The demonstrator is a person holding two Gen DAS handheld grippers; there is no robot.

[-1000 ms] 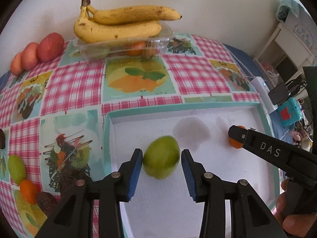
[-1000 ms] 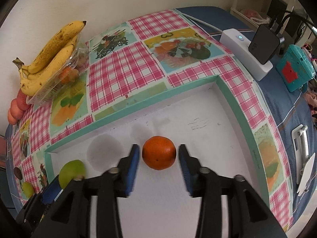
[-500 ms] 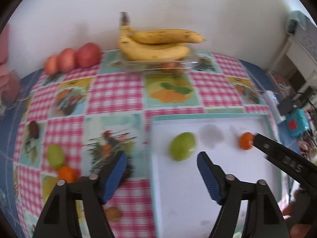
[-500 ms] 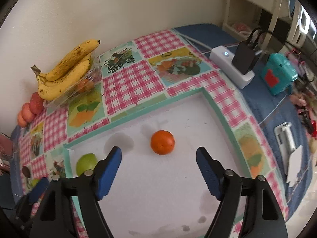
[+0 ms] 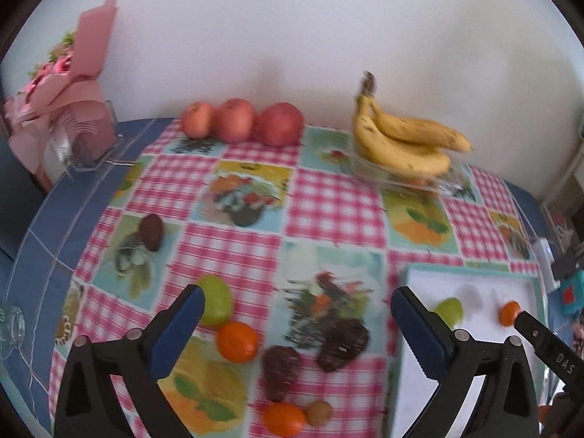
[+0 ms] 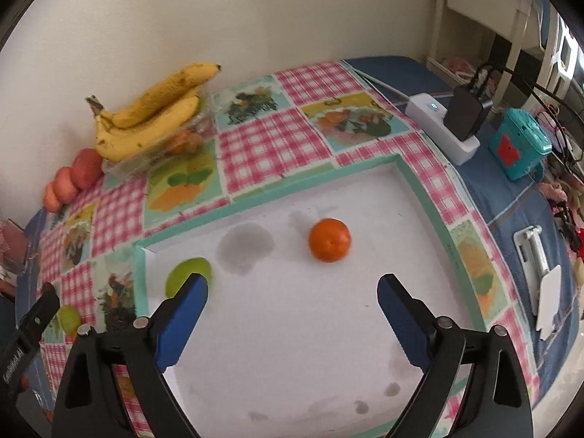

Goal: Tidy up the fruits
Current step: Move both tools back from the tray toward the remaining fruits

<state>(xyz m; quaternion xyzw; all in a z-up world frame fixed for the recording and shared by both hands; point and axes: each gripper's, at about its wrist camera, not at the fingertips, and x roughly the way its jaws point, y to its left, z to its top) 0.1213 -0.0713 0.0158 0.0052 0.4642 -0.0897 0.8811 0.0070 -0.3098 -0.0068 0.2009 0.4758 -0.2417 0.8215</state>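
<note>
Left tool [image 5: 297,315] spread wide, empty, above loose fruit on the checked cloth [image 5: 328,204]. Right tool [image 6: 292,303] also spread wide, empty, over the white tray [image 6: 292,328].

In the tray: one green fruit [image 6: 188,273] near its left edge, one orange [image 6: 329,239] toward the middle, well apart from each other. Both sit free; nothing is gripped.

Outside the tray, to its left: a second green fruit [image 5: 216,304] just beside the left tool's left finger, an orange [image 5: 237,341] touching or nearly touching it, two dark fruits [image 5: 314,350], another orange [image 5: 284,418] with a small brown fruit [image 5: 318,413] beside it. A further dark fruit [image 5: 151,231] lies farther left. Apples [image 5: 242,121] and bananas [image 5: 401,142] sit behind the tray, by the wall.

Risks, as judged: round fruit likely rolls if nudged off-centre. Closing on the green fruit could knock the neighbouring orange. Left view is blurred, so aim may be off.
</note>
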